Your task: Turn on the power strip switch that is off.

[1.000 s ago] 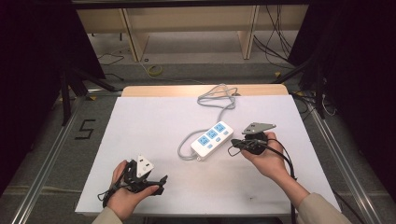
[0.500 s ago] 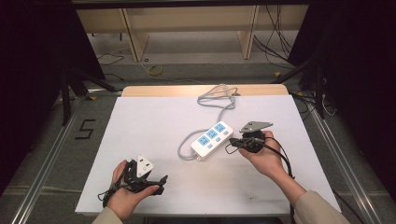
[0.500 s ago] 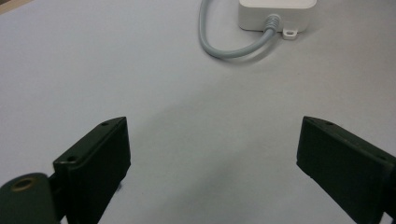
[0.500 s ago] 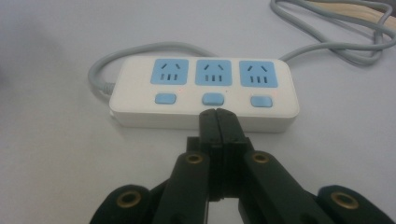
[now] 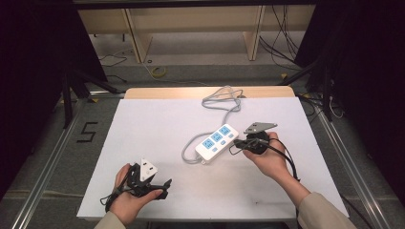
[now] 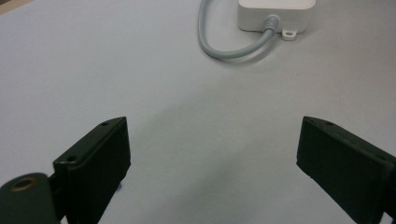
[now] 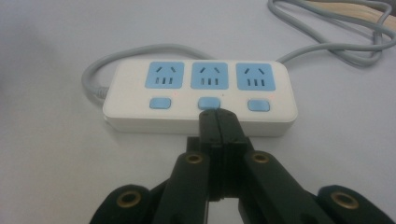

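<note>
A white power strip [image 5: 216,141] with three blue sockets and three blue buttons lies near the middle of the white table [image 5: 153,124]. My right gripper [image 5: 236,146] is shut with nothing in it, just right of the strip. In the right gripper view its tips [image 7: 218,117] meet the strip [image 7: 140,107] at the middle button [image 7: 208,102]; I cannot tell if they press it. My left gripper [image 5: 165,188] rests at the front left, open and empty. In the left gripper view its wide jaws [image 6: 212,149] face the strip's cable end [image 6: 275,16].
The strip's grey cable [image 5: 223,98] loops toward the table's far wooden edge [image 5: 167,92]. Another bend of it [image 5: 187,153] curls out from the strip's near end. Beyond the table stand wooden shelf legs [image 5: 136,40] and floor cables.
My right gripper has edged slightly left, toward the power strip. The left gripper and the strip have stayed where they were.
</note>
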The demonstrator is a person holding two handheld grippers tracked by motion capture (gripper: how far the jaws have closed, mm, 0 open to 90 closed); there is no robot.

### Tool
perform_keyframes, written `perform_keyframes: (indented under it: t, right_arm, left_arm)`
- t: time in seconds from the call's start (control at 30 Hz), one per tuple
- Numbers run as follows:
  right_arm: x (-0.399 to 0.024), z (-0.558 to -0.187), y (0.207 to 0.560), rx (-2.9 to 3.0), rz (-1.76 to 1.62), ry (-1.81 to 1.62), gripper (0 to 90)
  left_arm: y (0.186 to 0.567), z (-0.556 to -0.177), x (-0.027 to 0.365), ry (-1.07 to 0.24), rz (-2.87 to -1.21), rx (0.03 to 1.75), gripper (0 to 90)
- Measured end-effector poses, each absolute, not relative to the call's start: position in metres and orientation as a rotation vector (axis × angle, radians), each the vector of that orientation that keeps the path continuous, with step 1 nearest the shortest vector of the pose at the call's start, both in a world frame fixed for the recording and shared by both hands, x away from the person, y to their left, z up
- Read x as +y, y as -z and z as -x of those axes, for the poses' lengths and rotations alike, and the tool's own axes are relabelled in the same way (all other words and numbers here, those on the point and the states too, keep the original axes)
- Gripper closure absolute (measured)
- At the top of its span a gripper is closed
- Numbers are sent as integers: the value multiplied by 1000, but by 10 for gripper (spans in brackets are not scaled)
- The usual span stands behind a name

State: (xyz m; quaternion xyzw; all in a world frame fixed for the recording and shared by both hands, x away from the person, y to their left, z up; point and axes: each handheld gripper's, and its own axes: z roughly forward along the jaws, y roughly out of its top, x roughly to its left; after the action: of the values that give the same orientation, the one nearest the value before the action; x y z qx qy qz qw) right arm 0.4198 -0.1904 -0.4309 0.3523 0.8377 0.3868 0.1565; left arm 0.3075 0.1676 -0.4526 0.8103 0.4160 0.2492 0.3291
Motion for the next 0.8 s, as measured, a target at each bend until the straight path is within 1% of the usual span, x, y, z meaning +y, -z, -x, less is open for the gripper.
perform_keyframes:
  t: [0.8]
  right_arm:
    - [-188,-431,436,2406,-1037,-1074,900]
  left_arm:
    - [453,-308,167,-650,-2125,1079,97]
